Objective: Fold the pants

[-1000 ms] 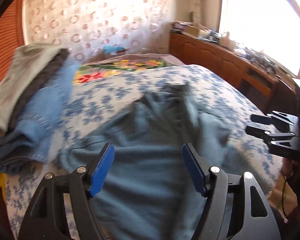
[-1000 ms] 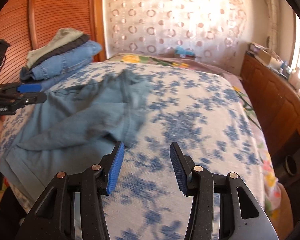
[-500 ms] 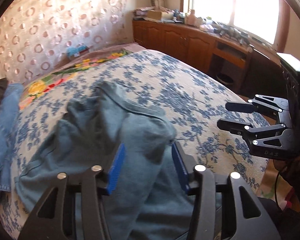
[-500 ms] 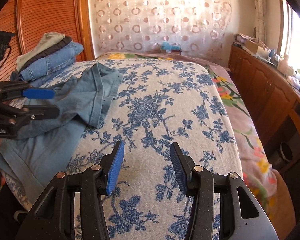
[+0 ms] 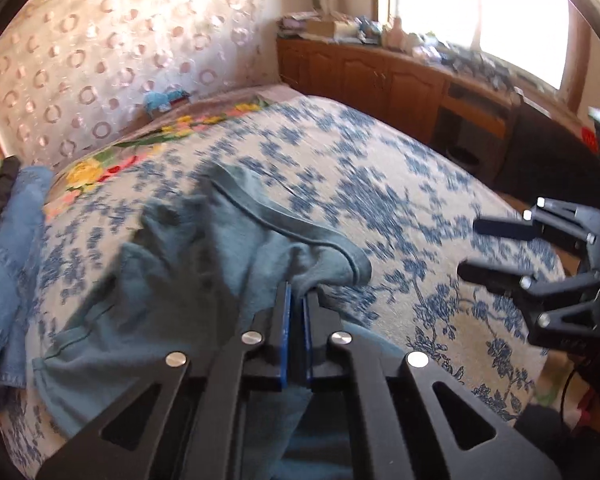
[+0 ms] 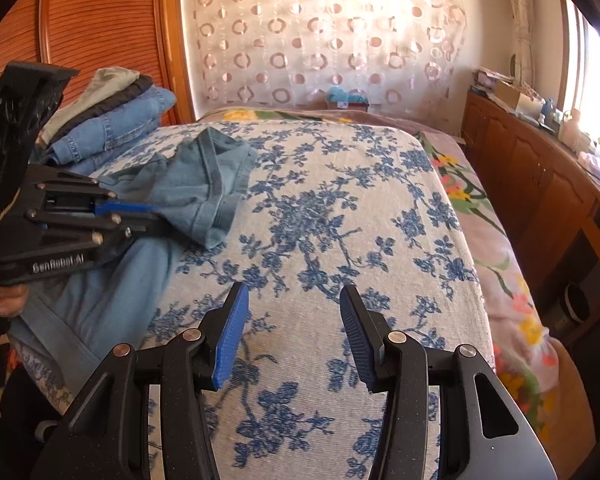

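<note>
Left tongs [image 5: 296, 312] clench the crumpled blue-green cotton pants [image 5: 188, 264] at the bed's [image 6: 340, 208] left edge (pant length running toward the headboard); right tongs [image 6: 292, 332], released, hover well apart.

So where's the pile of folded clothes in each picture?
Left wrist view: the pile of folded clothes is cut off at the far left edge, beside the teal pants.
Right wrist view: it sits upper left, behind the left claw.
Shared landmark: the circle-patterned curtain.
</note>
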Demonstrator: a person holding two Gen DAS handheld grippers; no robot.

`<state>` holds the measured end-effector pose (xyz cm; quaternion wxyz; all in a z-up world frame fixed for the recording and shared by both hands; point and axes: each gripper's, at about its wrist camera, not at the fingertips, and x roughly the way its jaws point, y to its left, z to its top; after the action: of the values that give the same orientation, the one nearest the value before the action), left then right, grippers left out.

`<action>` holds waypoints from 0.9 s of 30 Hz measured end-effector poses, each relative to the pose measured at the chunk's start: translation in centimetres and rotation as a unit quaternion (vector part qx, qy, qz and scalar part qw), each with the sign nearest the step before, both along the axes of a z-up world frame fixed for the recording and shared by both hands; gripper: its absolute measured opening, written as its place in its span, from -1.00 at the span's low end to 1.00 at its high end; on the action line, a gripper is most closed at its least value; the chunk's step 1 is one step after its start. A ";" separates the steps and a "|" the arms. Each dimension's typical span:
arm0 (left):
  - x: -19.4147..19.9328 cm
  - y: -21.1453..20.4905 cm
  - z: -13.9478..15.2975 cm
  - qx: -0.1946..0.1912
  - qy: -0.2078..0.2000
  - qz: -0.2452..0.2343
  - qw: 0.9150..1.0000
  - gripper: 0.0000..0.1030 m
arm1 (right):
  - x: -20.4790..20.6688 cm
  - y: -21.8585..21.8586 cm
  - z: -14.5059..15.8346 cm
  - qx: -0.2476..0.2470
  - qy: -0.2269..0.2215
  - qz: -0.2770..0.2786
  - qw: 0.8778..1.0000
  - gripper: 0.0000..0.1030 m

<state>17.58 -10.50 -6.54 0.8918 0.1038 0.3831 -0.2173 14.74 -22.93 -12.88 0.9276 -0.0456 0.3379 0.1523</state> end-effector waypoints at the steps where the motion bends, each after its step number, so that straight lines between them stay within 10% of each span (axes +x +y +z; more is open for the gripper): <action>1: -0.2 0.5 0.3 -0.007 -0.005 0.004 1.000 -0.97 | 0.0 0.3 0.1 -0.001 -0.001 0.002 1.000 -0.07; 14: -1.2 10.2 3.0 -0.045 -0.031 0.084 0.995 -1.00 | 1.4 5.1 0.8 -0.004 -0.009 0.049 0.999 -0.07; 20: -1.4 9.2 1.8 -0.042 -0.015 0.068 0.997 -0.31 | 1.7 5.3 0.5 -0.005 -0.002 0.044 0.999 -0.06; 27: -1.5 5.8 1.1 -0.031 -0.005 0.027 0.999 -0.16 | 1.2 4.1 0.3 -0.010 -0.001 0.034 0.999 -0.07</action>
<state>16.12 -4.68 -5.45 0.9020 0.0668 0.3741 -0.2048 15.97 -18.83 -12.56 0.9217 -0.0669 0.3368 0.1801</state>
